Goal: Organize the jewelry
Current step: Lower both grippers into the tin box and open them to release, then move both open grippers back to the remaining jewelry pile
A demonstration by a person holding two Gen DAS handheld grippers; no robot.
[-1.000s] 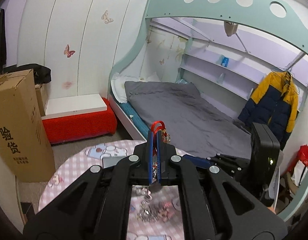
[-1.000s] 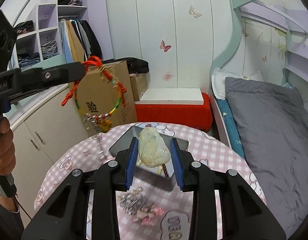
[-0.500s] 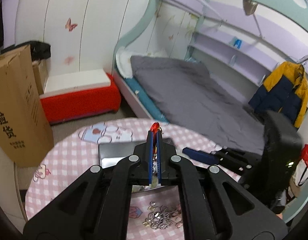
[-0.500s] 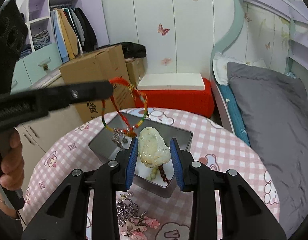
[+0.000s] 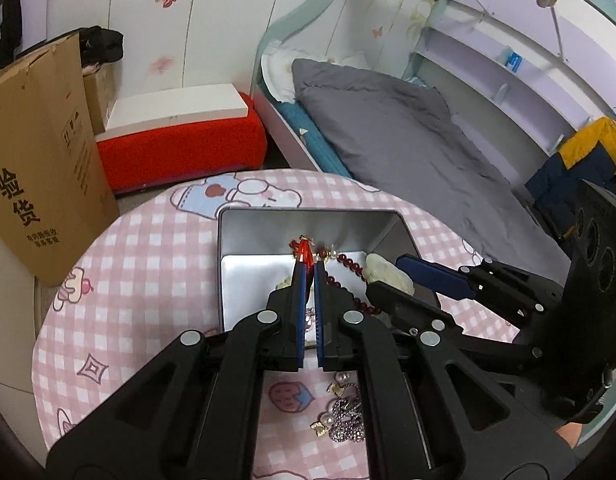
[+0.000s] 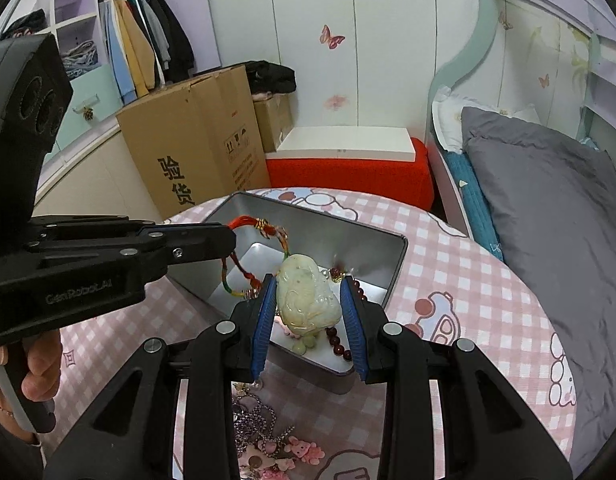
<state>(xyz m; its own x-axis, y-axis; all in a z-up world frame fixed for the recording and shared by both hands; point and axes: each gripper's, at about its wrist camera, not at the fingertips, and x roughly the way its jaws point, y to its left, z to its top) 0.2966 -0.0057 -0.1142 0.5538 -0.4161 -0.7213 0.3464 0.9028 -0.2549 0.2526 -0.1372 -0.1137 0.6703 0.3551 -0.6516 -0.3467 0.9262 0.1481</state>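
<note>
Right wrist view: right gripper [image 6: 309,304] clamps the pale jade pendant [image 6: 308,296], now lowered over the metal tin [image 6: 395,264] mid-table; left gripper [image 6: 228,242], pinched on the red cord bracelet [image 6: 248,276], has descended alongside. Release comes next.

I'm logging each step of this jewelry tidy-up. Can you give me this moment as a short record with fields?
left gripper: shut on red cord bracelet, over the tin
right gripper: shut on pale carved pendant with dark red beads
metal tin: open, on pink checked tablecloth
left on cloth: silver chain pile
</note>
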